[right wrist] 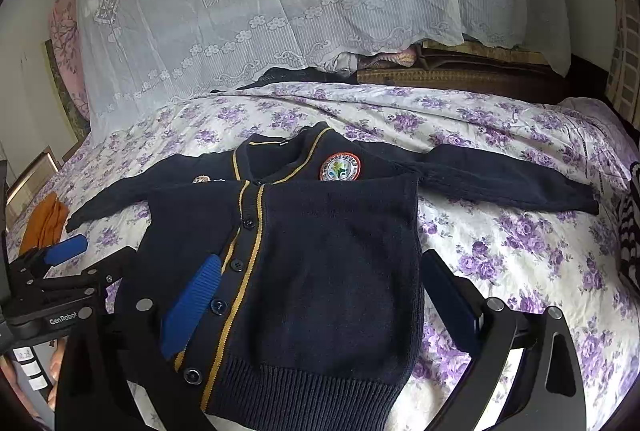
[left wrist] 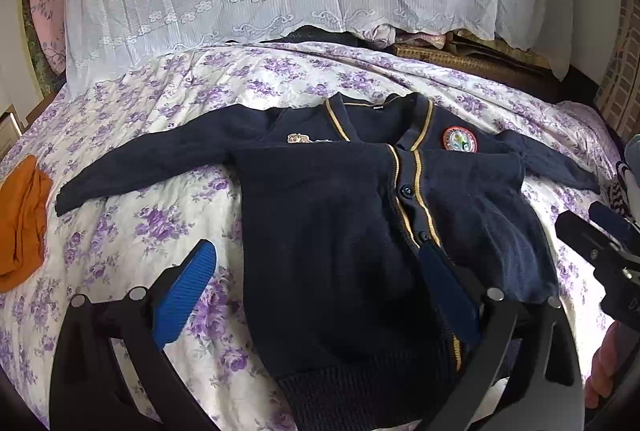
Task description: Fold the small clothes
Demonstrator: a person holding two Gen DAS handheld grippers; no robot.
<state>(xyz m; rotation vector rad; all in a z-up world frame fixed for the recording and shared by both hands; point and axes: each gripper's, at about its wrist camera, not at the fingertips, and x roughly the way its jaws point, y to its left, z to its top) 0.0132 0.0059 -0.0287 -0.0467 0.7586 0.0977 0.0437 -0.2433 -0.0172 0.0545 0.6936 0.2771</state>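
I see the navy cardigan (right wrist: 320, 263) lying buttoned and face up on the floral bed (right wrist: 520, 255), sleeves spread wide. My left claw (left wrist: 316, 295) and right claw (right wrist: 320, 307) both hover spread over its lower half, gripping nothing.

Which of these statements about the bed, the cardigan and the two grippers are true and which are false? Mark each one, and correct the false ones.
1. The cardigan lies front up on the bedspread. True.
2. Both sleeves are folded over the body. False: the left sleeve and right sleeve lie spread out to the sides.
3. The round badge sits near the neckline. True.
4. The left gripper is shut on the hem. False: it is open, holding nothing.
5. The right gripper is open over the cardigan. True.
6. A green cloth lies by the left sleeve. False: the cloth is orange.
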